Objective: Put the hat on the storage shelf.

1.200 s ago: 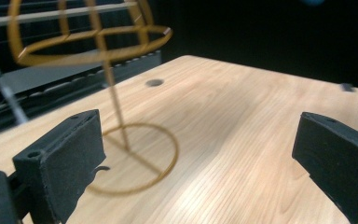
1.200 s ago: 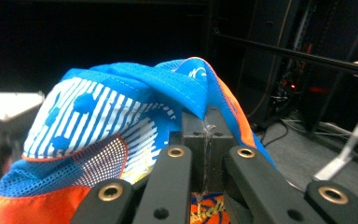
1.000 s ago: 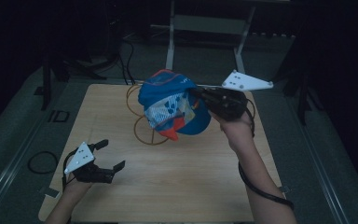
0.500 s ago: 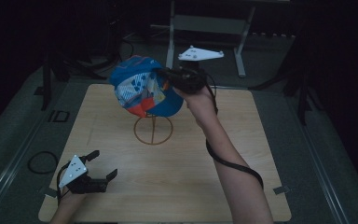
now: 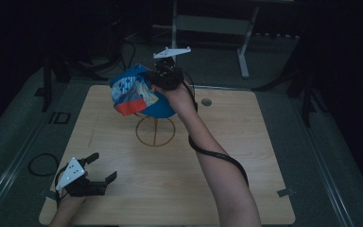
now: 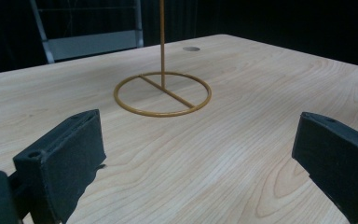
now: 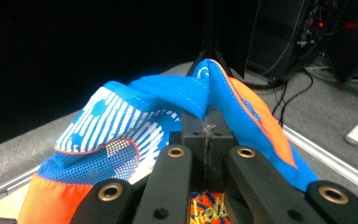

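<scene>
A blue, white and orange cap [image 5: 137, 94] hangs in the air over the far part of the wooden table [image 5: 246, 156], above a gold wire stand [image 5: 155, 131] with a ring base. My right gripper [image 5: 157, 79] is shut on the cap's fabric. In the right gripper view the jaws pinch a fold of the cap [image 7: 135, 121] at my right gripper [image 7: 208, 128]. My left gripper [image 5: 101, 166] rests low at the near left of the table, open, with nothing between its pads. The left gripper view looks across the table at the stand [image 6: 162, 93] past my left gripper [image 6: 200, 149].
A round cable hole [image 5: 206, 101] sits in the table's far side. A metal frame [image 5: 243, 42] stands beyond the table. A black cable loop [image 5: 42, 164] lies on the grey floor at the left. The right arm's cable trails along the forearm.
My right gripper has carried the cap leftward and toward the far side, from right of the stand to above its far left. The left gripper has shifted slightly nearer and lower.
</scene>
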`<state>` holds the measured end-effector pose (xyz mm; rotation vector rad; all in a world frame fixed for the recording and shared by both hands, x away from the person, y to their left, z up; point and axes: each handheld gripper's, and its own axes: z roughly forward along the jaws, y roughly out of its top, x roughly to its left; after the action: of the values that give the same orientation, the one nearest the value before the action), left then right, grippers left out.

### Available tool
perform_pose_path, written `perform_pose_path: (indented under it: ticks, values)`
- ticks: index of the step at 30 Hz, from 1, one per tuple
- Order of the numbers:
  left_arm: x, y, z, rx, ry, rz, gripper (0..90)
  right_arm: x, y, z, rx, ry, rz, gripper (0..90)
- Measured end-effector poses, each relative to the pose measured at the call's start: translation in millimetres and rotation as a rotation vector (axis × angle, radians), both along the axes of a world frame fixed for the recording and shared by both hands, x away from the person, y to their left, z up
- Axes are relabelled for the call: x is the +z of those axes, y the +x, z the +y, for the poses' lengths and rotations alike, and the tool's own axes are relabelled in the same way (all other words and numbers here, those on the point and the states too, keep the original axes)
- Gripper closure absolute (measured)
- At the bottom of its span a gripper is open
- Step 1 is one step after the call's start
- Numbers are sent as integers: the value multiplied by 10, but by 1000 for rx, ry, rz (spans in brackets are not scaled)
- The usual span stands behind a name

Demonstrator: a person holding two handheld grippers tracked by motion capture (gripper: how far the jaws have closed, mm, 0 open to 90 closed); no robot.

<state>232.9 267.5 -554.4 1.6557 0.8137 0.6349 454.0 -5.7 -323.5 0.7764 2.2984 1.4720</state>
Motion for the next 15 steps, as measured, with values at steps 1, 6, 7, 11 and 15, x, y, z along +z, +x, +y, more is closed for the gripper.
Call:
perform_pose_path:
  ticks: [1, 6, 7, 11, 15]
  values:
    - [-2, 0, 2, -2, -4, 1, 26, -15, -1, -12, -5, -2, 7, 899]
    - [-11, 12, -8, -1, -1, 10, 26, -98, -57, -101, -4, -31, 29, 898]
    - [-12, 12, -13, -3, -1, 11, 26, -117, -74, -127, -11, -38, 24, 898]
    - [-15, 19, -35, -9, 2, 13, 27, -211, -94, -274, -29, -28, 36, 898]
    - [-29, 30, -46, -12, -1, 20, 26, -297, -113, -413, -42, -16, 44, 896]
